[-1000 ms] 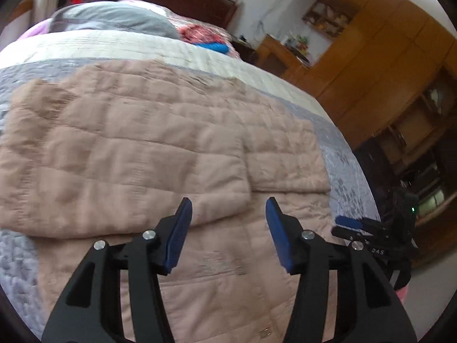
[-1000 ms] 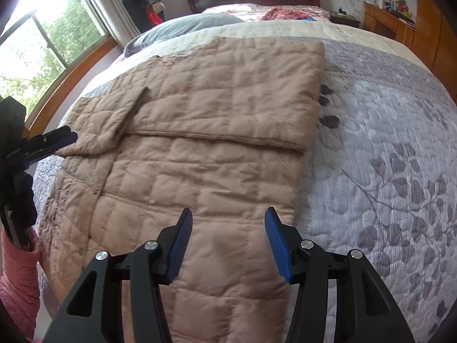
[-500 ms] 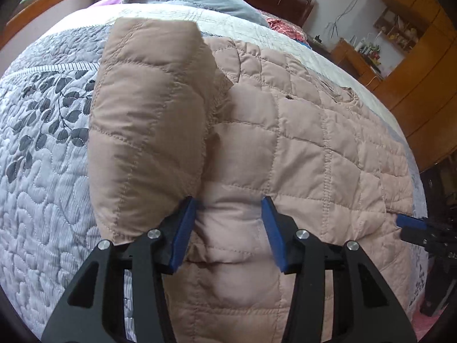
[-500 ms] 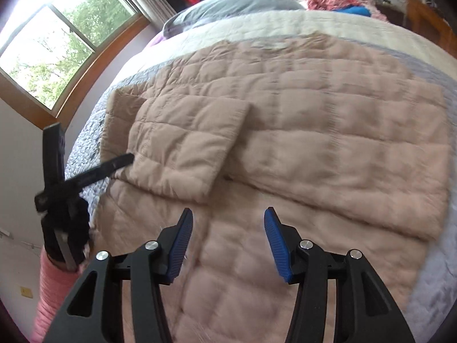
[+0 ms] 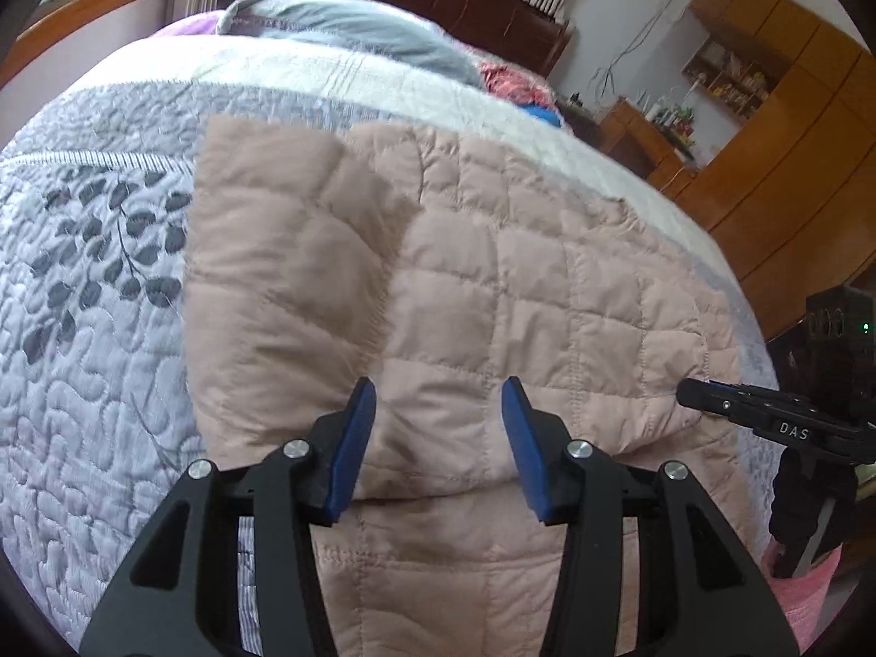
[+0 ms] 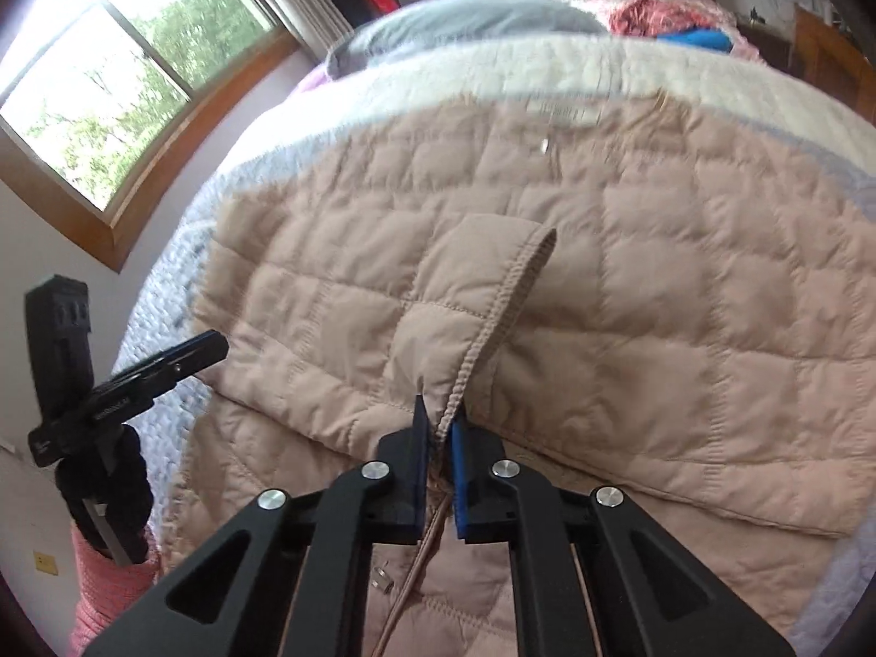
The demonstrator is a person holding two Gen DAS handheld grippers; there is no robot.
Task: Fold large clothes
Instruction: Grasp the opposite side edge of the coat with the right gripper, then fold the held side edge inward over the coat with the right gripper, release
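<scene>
Garment: a large beige quilted padded jacket (image 5: 547, 295) lies spread flat on the bed, covering most of the near half; its folded-over upper layer sits on top of a lower layer that runs toward the near edge.
Sleeve: a beige quilted sleeve (image 5: 284, 284) is folded across the left part of the jacket, its cuff end toward the far side in the left wrist view.
Left gripper: the black left gripper with blue pads (image 5: 438, 446) has its jaws spread apart, with the near fold of the jacket lying between them; whether the pads (image 5: 350, 449) press the fabric I cannot tell.
Right gripper: the black right gripper with blue pads (image 6: 438, 454) has its jaws pressed together, pinching a stitched hem edge of the jacket; the pinched fabric rises in a ridge (image 6: 503, 306) away from the jaws.
Position of grippers: in the left wrist view the right gripper enters from the right edge at the jacket's right side; in the right wrist view the left gripper sits at the jacket's left edge.
Person: a pink knitted sleeve (image 6: 104, 580) and a dark-gloved hand (image 6: 109, 487) hold the left gripper's handle.
Bed: a grey-white quilted bedspread with dark leaf print (image 5: 93, 284) lies under the jacket.
Far end: a grey pillow (image 5: 350, 27) against a dark wooden headboard (image 5: 449, 0).
Right side of room: orange-brown wooden cabinets (image 5: 794, 126).
Left side of room: a wood-framed window (image 6: 109, 87) with green trees outside.
</scene>
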